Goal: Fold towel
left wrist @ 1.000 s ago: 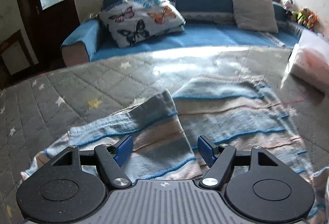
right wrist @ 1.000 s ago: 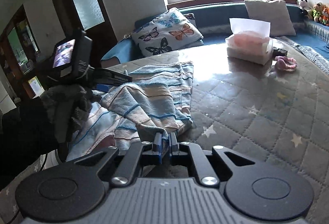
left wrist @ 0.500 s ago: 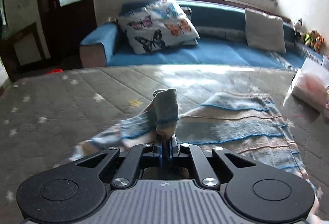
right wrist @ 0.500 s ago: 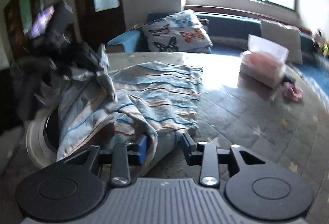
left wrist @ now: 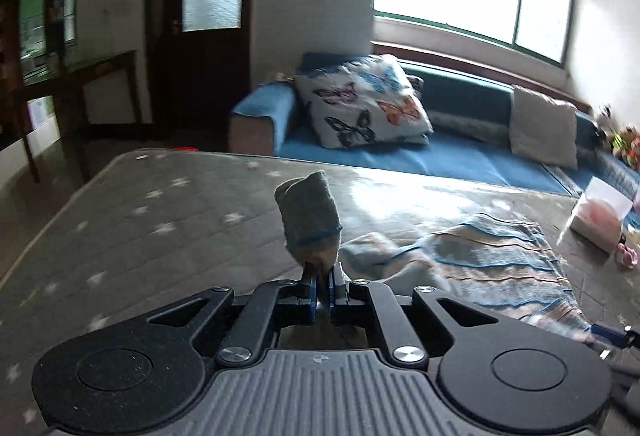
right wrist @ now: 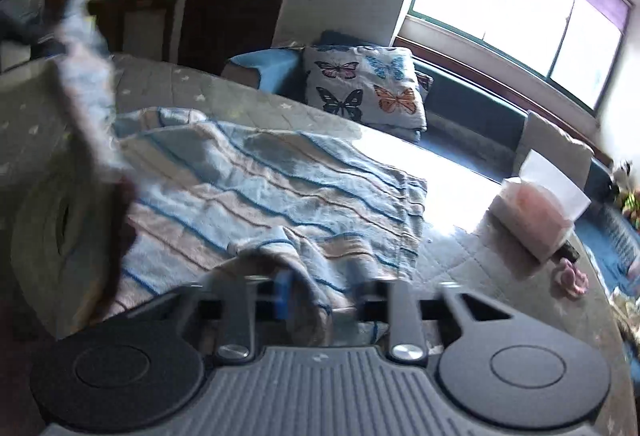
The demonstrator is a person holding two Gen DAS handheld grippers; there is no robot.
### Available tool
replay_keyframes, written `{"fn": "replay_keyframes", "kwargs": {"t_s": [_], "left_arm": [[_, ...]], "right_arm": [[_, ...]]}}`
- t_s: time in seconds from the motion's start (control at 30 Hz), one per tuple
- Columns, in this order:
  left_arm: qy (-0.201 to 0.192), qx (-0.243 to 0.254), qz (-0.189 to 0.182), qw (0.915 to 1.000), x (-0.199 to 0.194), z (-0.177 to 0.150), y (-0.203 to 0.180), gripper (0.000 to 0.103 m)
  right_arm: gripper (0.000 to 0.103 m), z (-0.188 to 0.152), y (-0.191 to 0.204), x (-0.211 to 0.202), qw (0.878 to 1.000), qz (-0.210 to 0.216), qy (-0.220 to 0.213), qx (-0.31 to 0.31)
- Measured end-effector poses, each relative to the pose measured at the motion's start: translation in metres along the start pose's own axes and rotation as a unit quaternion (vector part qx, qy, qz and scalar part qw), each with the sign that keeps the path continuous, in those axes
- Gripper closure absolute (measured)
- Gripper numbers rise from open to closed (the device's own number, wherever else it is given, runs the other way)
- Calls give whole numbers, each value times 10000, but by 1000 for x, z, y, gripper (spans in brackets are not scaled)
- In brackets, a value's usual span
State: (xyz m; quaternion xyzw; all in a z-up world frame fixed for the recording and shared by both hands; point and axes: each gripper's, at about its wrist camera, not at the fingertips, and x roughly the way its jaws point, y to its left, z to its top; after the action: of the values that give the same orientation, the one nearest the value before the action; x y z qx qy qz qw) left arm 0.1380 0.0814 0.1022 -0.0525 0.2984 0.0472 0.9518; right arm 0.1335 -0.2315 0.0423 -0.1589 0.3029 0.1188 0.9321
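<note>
Your left gripper (left wrist: 323, 278) has its fingers clamped on a corner of the striped towel (left wrist: 476, 260), which stands up at frame centre. The rest lies spread on the quilted surface (left wrist: 168, 220), lower right. Your right gripper (right wrist: 320, 290) has its fingers spread apart, a towel fold lying between them.

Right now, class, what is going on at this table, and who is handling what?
A person is folding a striped towel on a quilted table with two handheld grippers. The left gripper is shut on one corner of the towel, which is lifted clear of the table. The right gripper is open, with a fold of towel lying between its fingers. Most of the towel lies spread out, and a tissue box stands beyond it.
</note>
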Motion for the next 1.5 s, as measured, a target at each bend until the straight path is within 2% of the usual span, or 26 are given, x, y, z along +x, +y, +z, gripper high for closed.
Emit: {"fn": "replay_keyframes", "kwargs": {"t_s": [0.13, 0.43, 0.6, 0.83, 0.87, 0.93, 1.0, 1.17, 1.3, 1.43, 1.5], "left_arm": [[60, -319, 180, 9993, -26, -21, 34, 98], [396, -783, 217, 9959, -67, -71, 84, 98], [653, -700, 224, 9952, -85, -94, 93, 98], [1123, -634, 246, 9913, -92, -128, 104, 96], [1167, -631, 272, 9908, -92, -131, 106, 93], [1190, -648, 304, 9903, -93, -131, 110, 91], [1147, -629, 356, 9908, -94, -127, 113, 88], [866, -487, 491, 9938, -103, -113, 107, 79], [649, -295, 676, 9952, -106, -100, 104, 63], [644, -134, 679, 9955, -96, -89, 98, 63], [651, -143, 537, 9963, -86, -82, 91, 63]], "right_arm": [[98, -4, -19, -24, 9983, -109, -186, 546], [101, -49, -66, -86, 9817, -266, -309, 1860], [101, -85, -80, -110, 9695, -229, -123, 2437], [97, -134, -86, -125, 9576, -275, 441, 2833], [96, -138, -86, -125, 9567, -296, 539, 2845], [85, -142, -88, -129, 9569, -384, 654, 2802], [85, -143, -90, -134, 9583, -497, 705, 2724], [84, -125, -100, -141, 9642, -714, 526, 2500], [79, -107, -96, -134, 9729, -554, 400, 2211], [76, -87, -92, -118, 9791, -282, 307, 1989], [74, -77, -88, -107, 9811, -148, 306, 1905]]}}
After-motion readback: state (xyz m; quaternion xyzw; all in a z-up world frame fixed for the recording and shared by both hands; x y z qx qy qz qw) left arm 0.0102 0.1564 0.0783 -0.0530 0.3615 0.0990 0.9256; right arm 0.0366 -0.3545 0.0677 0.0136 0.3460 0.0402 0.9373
